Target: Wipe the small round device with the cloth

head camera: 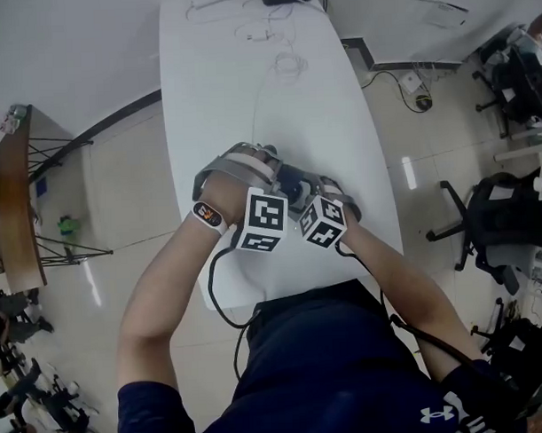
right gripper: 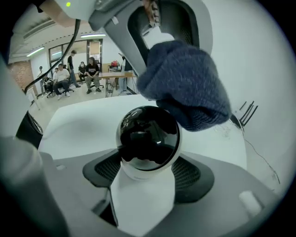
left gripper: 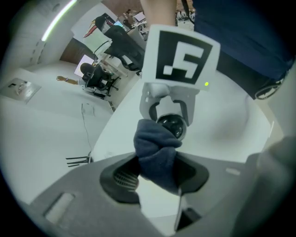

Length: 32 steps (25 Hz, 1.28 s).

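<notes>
— Head view?
— My left gripper (head camera: 271,173) and right gripper (head camera: 329,197) flank the small round device (right gripper: 148,139), with the white table (head camera: 231,97) beneath it.
— Left gripper view?
— My jaws are clenched on the blue cloth (left gripper: 155,149), which touches the device's dark dome.
— Right gripper view?
— Those jaws grasp the device's white base; the cloth lies against its upper right.

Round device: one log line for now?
left tongs: shut on dark blue knitted cloth | right tongs: shut on small round black-and-white device | cloth at dome
</notes>
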Each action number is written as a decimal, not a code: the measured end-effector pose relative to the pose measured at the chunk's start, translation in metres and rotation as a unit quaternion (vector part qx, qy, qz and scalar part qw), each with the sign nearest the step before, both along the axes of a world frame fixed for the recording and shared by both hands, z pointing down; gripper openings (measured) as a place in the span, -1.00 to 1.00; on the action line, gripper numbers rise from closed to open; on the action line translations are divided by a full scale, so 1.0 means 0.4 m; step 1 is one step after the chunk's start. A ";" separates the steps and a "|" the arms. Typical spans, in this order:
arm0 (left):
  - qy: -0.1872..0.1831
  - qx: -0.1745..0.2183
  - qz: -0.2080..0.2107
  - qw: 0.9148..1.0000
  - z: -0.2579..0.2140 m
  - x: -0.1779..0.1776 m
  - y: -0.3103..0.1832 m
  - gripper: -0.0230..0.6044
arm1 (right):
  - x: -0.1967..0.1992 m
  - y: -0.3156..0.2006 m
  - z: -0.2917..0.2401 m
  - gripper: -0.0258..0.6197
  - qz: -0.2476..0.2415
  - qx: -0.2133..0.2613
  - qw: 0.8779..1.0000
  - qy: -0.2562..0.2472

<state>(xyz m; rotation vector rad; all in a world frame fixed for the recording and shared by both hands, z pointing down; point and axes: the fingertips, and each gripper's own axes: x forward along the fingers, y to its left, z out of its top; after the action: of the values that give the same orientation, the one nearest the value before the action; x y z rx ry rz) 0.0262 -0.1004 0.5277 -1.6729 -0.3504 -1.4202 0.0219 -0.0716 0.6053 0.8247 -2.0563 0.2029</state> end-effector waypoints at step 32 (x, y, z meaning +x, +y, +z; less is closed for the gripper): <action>0.216 -0.137 -0.269 0.929 -0.034 -0.038 0.099 -0.34 | 0.013 0.005 0.022 0.16 0.006 -0.011 1.000 -0.004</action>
<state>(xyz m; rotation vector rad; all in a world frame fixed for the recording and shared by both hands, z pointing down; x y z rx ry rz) 0.0108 -0.0610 0.5141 -2.3769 0.1885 -1.3624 0.0273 -0.0696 0.6141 0.8234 -2.0525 0.2360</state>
